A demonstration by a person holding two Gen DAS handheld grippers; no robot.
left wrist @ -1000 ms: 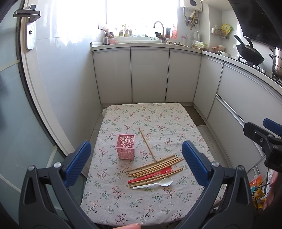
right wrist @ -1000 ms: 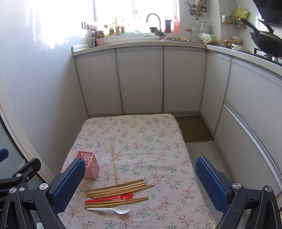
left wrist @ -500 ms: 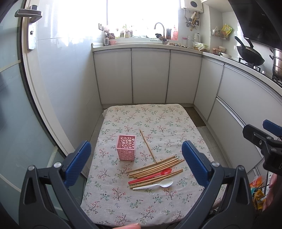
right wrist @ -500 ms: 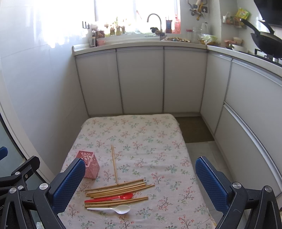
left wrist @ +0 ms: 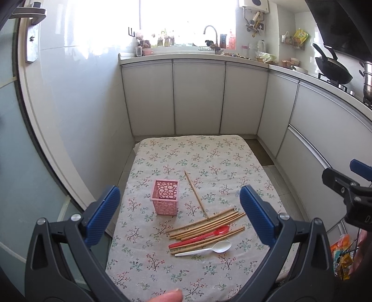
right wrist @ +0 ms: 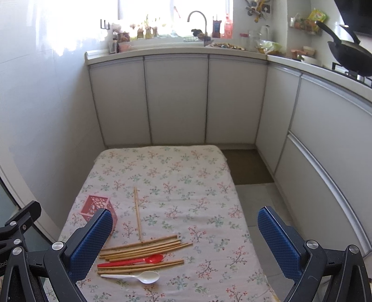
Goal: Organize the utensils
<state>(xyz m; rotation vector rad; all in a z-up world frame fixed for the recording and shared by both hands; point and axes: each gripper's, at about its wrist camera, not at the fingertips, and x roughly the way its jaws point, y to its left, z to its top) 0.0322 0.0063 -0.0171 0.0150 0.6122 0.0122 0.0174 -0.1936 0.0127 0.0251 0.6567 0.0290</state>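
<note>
Hovering wide and empty above the near table edge, the left gripper [left wrist: 179,213] and right gripper [right wrist: 183,244] have grasped nothing yet. Ahead between their fingers lie the chopsticks [left wrist: 204,224], red spoon [left wrist: 200,237] and white spoon [left wrist: 204,248]; the pink holder [left wrist: 165,197] stands left-forward. Next: descend, pinch 1 utensil.

kitchen | white cabinets [left wrist: 197,97] | bright window [left wrist: 186,21] | floral-cloth table [left wrist: 197,153] | tiled floor [right wrist: 255,192]

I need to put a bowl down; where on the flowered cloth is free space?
The far half of the table, beyond the lone chopstick, is bare, as is the right side. The near-left is crowded: pink holder, chopstick bundle, red spoon, white spoon.
</note>
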